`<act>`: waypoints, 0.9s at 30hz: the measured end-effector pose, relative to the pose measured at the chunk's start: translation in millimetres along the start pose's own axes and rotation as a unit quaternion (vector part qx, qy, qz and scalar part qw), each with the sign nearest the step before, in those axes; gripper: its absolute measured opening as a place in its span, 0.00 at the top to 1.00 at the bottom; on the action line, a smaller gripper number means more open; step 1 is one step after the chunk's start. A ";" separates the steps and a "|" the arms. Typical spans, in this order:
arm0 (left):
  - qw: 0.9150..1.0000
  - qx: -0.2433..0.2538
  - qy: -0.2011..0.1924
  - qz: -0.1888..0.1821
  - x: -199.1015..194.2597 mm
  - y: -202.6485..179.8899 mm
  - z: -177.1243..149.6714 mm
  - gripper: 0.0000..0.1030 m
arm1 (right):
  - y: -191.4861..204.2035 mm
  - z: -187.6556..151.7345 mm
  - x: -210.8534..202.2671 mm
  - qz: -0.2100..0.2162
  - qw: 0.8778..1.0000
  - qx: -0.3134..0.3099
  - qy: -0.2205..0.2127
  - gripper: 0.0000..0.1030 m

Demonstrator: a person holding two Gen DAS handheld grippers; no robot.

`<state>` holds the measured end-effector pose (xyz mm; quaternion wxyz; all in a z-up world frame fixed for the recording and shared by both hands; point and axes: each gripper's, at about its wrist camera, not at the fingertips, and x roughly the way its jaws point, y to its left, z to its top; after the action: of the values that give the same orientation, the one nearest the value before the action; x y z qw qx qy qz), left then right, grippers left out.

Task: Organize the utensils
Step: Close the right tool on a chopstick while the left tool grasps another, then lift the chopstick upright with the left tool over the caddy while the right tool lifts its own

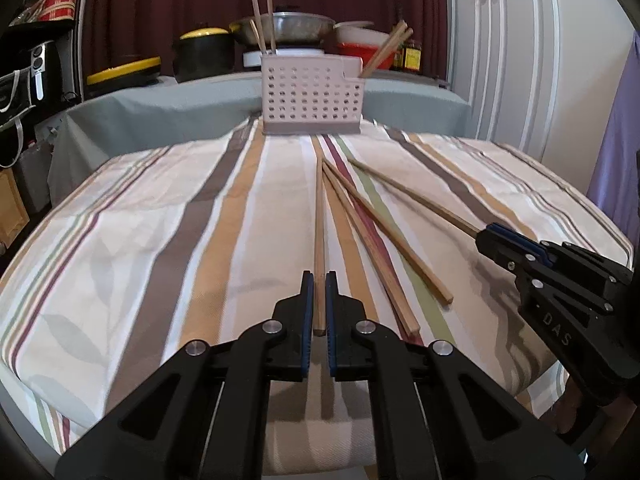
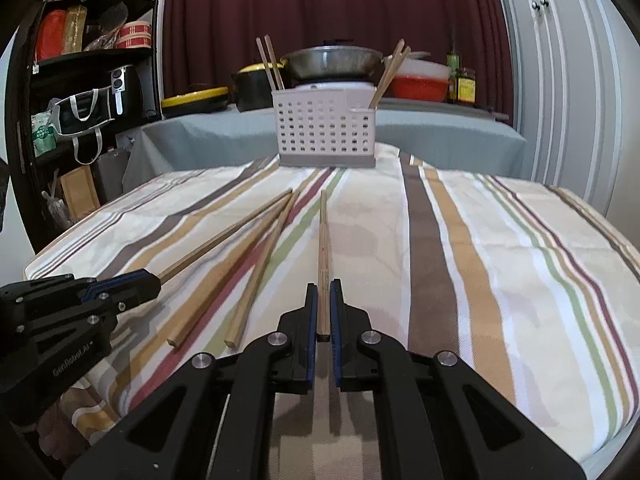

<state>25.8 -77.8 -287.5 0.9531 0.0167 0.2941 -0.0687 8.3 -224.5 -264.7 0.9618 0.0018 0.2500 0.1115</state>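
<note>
Wooden chopsticks lie on the striped tablecloth (image 1: 160,220). My left gripper (image 1: 319,280) is shut on the near end of one chopstick (image 1: 319,216); it shows at the left of the right wrist view (image 2: 154,280). My right gripper (image 2: 324,288) is shut on another chopstick (image 2: 323,236); it shows at the right of the left wrist view (image 1: 480,236). Two loose chopsticks (image 1: 372,240) lie between them. A white perforated utensil holder (image 1: 312,92) stands at the far edge with several chopsticks in it (image 2: 324,128).
Behind the holder is a grey-covered table (image 1: 160,104) with pots, a wok (image 1: 286,26), a red bowl and jars. A black shelf unit (image 2: 80,80) stands at the left. White cabinet doors (image 1: 512,60) are at the right.
</note>
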 end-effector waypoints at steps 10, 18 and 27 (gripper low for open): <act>0.998 0.004 -0.063 0.011 -28.4 8.7 25.2 0.94 | -1.7 24.7 -25.0 -0.013 0.999 -0.003 -0.052 0.93; 0.994 -0.009 -0.111 0.019 -62.0 22.6 53.5 0.94 | -3.0 53.8 -51.1 -0.020 0.995 -0.006 -0.102 0.93; 0.991 -0.022 -0.130 0.024 -103.7 41.7 78.6 0.94 | 0.2 84.7 -76.8 -0.024 0.991 -0.011 -0.133 0.93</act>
<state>-9.2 -29.6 -164.5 0.9848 -0.0065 0.1685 -0.0409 -16.2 -236.4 -153.7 0.9889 0.0005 0.1182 0.0900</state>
